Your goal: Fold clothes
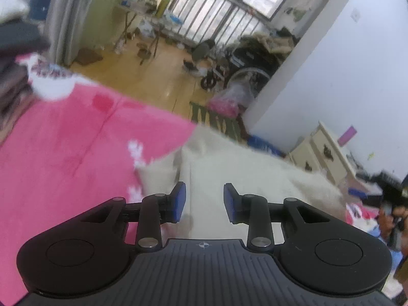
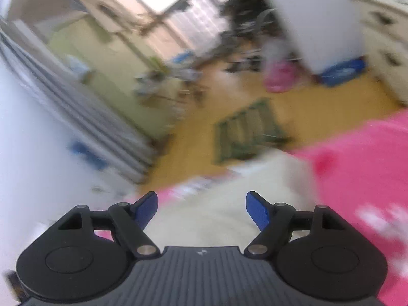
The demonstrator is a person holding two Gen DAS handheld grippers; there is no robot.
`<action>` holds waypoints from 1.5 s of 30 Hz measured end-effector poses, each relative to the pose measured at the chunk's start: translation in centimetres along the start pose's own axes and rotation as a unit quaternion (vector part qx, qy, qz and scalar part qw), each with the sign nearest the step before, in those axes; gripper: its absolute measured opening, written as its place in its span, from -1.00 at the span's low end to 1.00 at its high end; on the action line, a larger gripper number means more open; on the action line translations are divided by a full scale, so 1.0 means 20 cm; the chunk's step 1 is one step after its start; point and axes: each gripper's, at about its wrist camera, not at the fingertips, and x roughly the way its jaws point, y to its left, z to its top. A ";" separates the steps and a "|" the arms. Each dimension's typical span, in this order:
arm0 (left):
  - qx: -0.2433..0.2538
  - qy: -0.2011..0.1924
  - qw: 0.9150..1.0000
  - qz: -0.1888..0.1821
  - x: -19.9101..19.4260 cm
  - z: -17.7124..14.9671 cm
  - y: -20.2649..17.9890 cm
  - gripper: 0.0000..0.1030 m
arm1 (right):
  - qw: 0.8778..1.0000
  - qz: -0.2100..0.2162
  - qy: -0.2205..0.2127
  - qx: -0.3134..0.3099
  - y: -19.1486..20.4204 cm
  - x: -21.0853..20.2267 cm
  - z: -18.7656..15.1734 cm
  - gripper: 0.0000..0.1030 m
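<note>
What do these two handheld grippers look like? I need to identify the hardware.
Both match: the left gripper and right gripper have matte black bodies with a ribbed grey centre plate bearing a small crosshair mark, round black discs either side, black linkage arms with silver pivot pins, and blue finger pads. No cables show.

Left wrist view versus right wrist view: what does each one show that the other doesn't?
Only the left wrist view shows the left tongs, open and empty, a person's hand at the right edge, and a wheelchair near the window.

Only the right wrist view shows the right tongs, open and empty; that view is heavily blurred.

Both show the cream fleece garment under the tongs, the pink cover, the green stool and the cream drawers.
</note>
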 end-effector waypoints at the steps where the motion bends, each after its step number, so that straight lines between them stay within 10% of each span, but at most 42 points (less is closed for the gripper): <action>1: 0.000 0.010 1.000 0.001 0.02 -0.03 0.01 -0.38 | 1.000 0.000 -0.018 0.000 -0.03 -0.06 -0.04 0.53; 12: -0.019 0.043 0.999 0.017 0.19 -0.10 0.01 -0.45 | 0.996 -0.030 -0.046 -0.077 -0.14 0.02 -0.18 0.34; 15: -0.003 0.039 0.999 0.023 0.18 -0.13 0.01 -0.63 | 0.996 0.001 -0.060 -0.072 -0.13 0.03 -0.14 -0.80; 16: 0.000 0.036 0.999 0.026 0.18 -0.13 0.00 -0.77 | 0.995 0.016 -0.071 -0.066 -0.13 0.02 -0.11 -0.87; 23: -0.022 0.024 0.999 0.042 0.17 -0.17 0.08 -0.93 | 0.996 0.023 -0.086 0.006 -0.26 0.14 0.01 -0.88; 27: 0.006 0.030 0.998 0.053 0.18 -0.19 0.07 -0.90 | 0.994 0.003 -0.046 0.099 -0.45 0.20 -0.01 -0.37; 34: -0.053 -0.001 0.996 0.074 -0.01 -0.15 0.12 -0.15 | 0.977 0.037 -0.097 0.185 -0.52 -0.11 -0.12 0.03; 37: -0.110 -0.002 0.992 0.057 -0.09 -0.18 0.17 -0.14 | 0.968 0.051 -0.111 0.219 -0.55 -0.24 -0.18 0.09; 42: -0.169 0.094 0.980 -0.050 -0.06 -0.29 0.15 0.36 | 0.959 0.093 0.007 0.269 -0.55 -0.13 -0.37 0.20; 45: -0.207 0.130 0.969 -0.044 0.06 -0.35 0.13 0.53 | 0.947 0.119 0.061 0.292 -0.51 0.01 -0.47 0.20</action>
